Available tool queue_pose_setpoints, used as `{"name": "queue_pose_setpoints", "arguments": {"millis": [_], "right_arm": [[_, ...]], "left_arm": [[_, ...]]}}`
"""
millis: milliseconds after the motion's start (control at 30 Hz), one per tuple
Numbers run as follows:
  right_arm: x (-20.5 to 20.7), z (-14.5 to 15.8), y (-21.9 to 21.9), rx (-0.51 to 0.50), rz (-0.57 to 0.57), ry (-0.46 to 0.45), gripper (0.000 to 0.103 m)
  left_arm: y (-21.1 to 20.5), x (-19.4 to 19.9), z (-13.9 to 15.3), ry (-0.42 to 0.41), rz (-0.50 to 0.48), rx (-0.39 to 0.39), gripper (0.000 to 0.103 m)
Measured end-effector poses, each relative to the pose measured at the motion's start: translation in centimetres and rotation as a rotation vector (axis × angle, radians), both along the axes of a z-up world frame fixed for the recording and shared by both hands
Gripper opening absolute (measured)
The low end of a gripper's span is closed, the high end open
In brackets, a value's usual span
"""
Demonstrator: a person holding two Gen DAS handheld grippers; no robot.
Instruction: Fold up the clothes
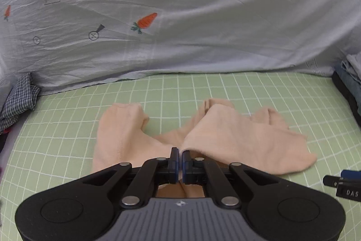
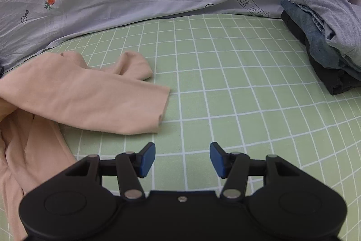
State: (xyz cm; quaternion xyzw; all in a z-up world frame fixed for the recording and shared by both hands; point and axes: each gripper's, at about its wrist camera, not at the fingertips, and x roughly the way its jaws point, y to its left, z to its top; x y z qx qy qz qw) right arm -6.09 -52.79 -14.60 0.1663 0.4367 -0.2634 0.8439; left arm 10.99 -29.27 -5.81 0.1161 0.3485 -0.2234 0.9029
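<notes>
A pale sheet printed with carrots is draped across the back of the scene, and its lower edge is met by a green bedcover marked with a white grid. On that cover, at the right side, a pile of folded clothes is stacked, with grey and blue denim pieces on top of a dark one. A crumpled checked cloth is seen at the left edge, against the sheet.

A pair of peach tights is spread on the green cover in the middle, its legs splayed to left and right and partly folded over. A fold of it is pinched between the closed fingers of the left gripper, and more peach fabric is glimpsed under the gripper body. The right gripper is held just above the bare cover, beside the end of one leg of the tights, its blue pads spread wide with nothing between them.
</notes>
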Motion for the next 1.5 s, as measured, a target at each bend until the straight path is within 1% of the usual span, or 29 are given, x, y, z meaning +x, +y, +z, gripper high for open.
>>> {"name": "queue_pose_setpoints", "arguments": {"millis": [100,167,233,267,300,333,367,467,533,567,600,633,667,700,767,833,867,900,967,1000,1033,1200,1233,1300,1367,1400,1500], "right_arm": [[-0.5,0.5,1.3,-0.009,0.012,-0.009,0.054],[-0.9,0.7,2.2,-0.015,0.021,-0.014,0.054],[-1.2,0.9,2.9,-0.02,0.029,-0.017,0.054],[-1.4,0.9,3.2,-0.022,0.03,-0.018,0.054],[-1.5,1.1,3.5,-0.027,0.031,-0.022,0.054],[-1.7,1.2,3.8,-0.031,0.031,-0.026,0.054],[-1.8,1.4,4.1,-0.037,0.032,-0.027,0.054],[-2.3,2.1,5.0,-0.068,0.029,-0.028,0.054],[-2.7,2.5,5.5,-0.084,0.033,-0.022,0.055],[-2.9,2.7,5.7,-0.089,0.054,-0.016,0.055],[-3.1,2.7,6.0,-0.095,0.075,-0.011,0.057],[-3.3,2.6,6.3,-0.101,0.098,-0.01,0.06],[-3.6,2.4,6.5,-0.106,0.121,-0.009,0.063],[-3.8,2.2,6.8,-0.111,0.144,-0.008,0.067],[-4.2,1.3,6.9,-0.07,0.152,-0.013,0.067],[-4.4,0.1,7.2,-0.026,0.159,-0.012,0.067],[-4.3,-0.4,7.4,-0.025,0.166,-0.005,0.067],[-4.3,-0.9,7.7,-0.024,0.172,0.002,0.067],[-4.2,-1.7,7.8,-0.018,0.176,0.006,0.067],[-4.1,-2.0,7.9,-0.015,0.177,0.007,0.067],[-4.0,-2.4,8.0,-0.012,0.179,0.009,0.067],[-3.4,-3.1,7.9,-0.026,0.204,0.008,0.067],[-3.4,-3.2,7.9,-0.023,0.221,-0.001,0.067],[-3.3,-3.3,7.9,-0.023,0.263,-0.017,0.068],[-3.4,-3.6,8.0,-0.027,0.312,-0.031,0.069],[-3.5,-3.7,8.1,-0.028,0.336,-0.038,0.069],[-4.0,-4.4,8.2,-0.014,0.38,-0.05,0.071]], "left_arm": [[5.4,1.3,3.0,-0.104,0.21,-0.016,0.004],[9.8,2.9,3.8,-0.128,0.363,-0.016,0.004],[13.7,4.2,3.6,-0.106,0.499,-0.002,0.004],[16.4,5.0,3.2,-0.066,0.587,-0.008,0.004],[18.7,5.6,2.6,-0.018,0.659,-0.03,0.004],[20.5,6.0,1.9,0.032,0.701,-0.043,0.004],[22.1,6.2,1.2,0.069,0.719,-0.049,0.004],[24.9,6.1,-0.3,0.133,0.695,-0.063,0.008],[25.8,5.8,-1.0,0.135,0.682,-0.06,0.012],[26.0,5.3,-1.5,0.139,0.686,-0.05,0.015],[26.2,4.9,-1.8,0.146,0.694,-0.044,0.021],[26.5,4.2,-2.0,0.16,0.706,-0.051,0.024],[26.9,3.4,-2.2,0.174,0.719,-0.059,0.026],[27.1,2.7,-2.2,0.182,0.735,-0.065,0.03],[27.2,0.3,-1.6,0.165,0.753,-0.087,0.037],[27.0,-1.6,-1.1,0.165,0.756,-0.106,0.058],[26.7,-2.9,-0.8,0.166,0.756,-0.124,0.061],[26.4,-3.7,-0.7,0.168,0.742,-0.133,0.062],[25.1,-5.0,-1.0,0.195,0.673,-0.121,0.063],[24.4,-5.7,-1.2,0.208,0.638,-0.114,0.066],[23.4,-6.2,-1.8,0.222,0.607,-0.099,0.069],[17.9,-7.8,-5.9,0.298,0.424,0.019,0.069],[17.0,-7.9,-6.7,0.318,0.407,0.038,0.069],[15.8,-8.3,-8.0,0.36,0.398,0.032,0.069],[14.9,-8.9,-8.6,0.383,0.391,0.015,0.069],[14.6,-9.2,-8.8,0.384,0.382,0.015,0.069],[13.6,-10.0,-9.6,0.365,0.341,0.056,0.07]]}}
